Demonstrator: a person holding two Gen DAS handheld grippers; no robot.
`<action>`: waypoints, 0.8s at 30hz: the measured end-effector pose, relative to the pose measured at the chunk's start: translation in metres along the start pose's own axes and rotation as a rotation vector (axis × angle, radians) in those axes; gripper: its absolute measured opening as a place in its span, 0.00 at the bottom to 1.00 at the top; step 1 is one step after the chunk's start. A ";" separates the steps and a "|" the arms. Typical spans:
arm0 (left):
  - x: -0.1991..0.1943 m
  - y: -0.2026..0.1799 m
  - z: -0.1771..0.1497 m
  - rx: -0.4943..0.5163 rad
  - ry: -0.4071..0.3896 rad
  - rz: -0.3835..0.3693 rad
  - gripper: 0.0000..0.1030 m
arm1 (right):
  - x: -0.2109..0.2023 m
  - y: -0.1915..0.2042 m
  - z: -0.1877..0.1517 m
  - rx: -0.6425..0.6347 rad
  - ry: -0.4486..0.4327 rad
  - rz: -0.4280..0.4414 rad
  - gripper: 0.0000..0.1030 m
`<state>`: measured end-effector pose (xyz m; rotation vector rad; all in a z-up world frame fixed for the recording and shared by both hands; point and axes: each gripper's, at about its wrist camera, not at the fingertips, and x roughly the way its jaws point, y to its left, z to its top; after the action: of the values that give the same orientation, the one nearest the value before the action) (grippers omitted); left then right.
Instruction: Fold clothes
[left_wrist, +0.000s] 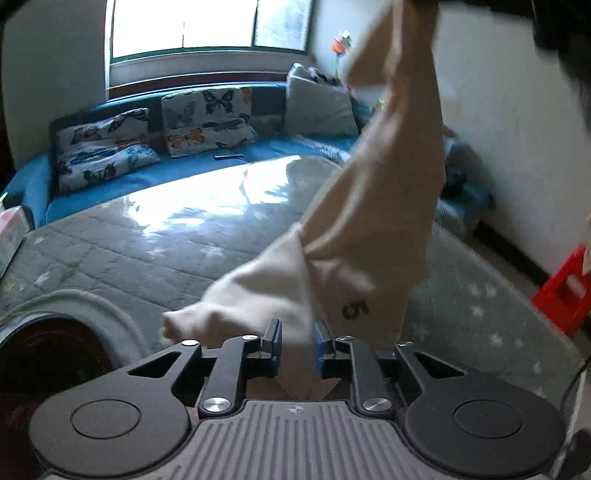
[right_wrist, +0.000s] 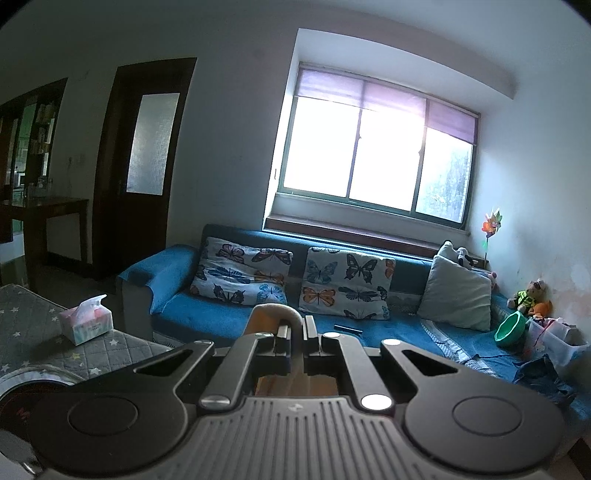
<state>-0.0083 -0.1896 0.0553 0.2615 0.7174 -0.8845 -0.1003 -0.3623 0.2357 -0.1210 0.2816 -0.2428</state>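
The cream garment (left_wrist: 373, 221) hung unfolded, stretching from the top right of the left view down to the lower centre above the grey quilt (left_wrist: 147, 251). The right gripper (right_wrist: 295, 334) pinched a tan fold of it high. The left gripper (left_wrist: 297, 341) stood part-spread, cloth between its pads, apparently unpressed. Folding looked barely begun: nothing lay flat yet.

Left claw (left_wrist: 297, 341), angled downward: jaws parted with a clear gap, pale cloth (left_wrist: 369, 221) passing between them without being pinched. Right claw (right_wrist: 295, 332), held near level: jaws closed tight on a fold of the same cloth.
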 end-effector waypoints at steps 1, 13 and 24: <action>0.006 -0.001 0.000 -0.001 0.005 -0.002 0.25 | -0.001 0.000 0.000 -0.001 -0.002 0.000 0.05; 0.013 0.029 -0.004 -0.126 0.002 -0.019 0.02 | -0.011 -0.008 0.007 0.002 -0.036 -0.010 0.05; -0.072 0.111 0.052 -0.308 -0.188 0.171 0.01 | 0.009 -0.003 0.026 -0.006 -0.055 -0.041 0.05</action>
<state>0.0722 -0.1016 0.1329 -0.0342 0.6355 -0.6160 -0.0847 -0.3652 0.2583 -0.1390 0.2257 -0.2790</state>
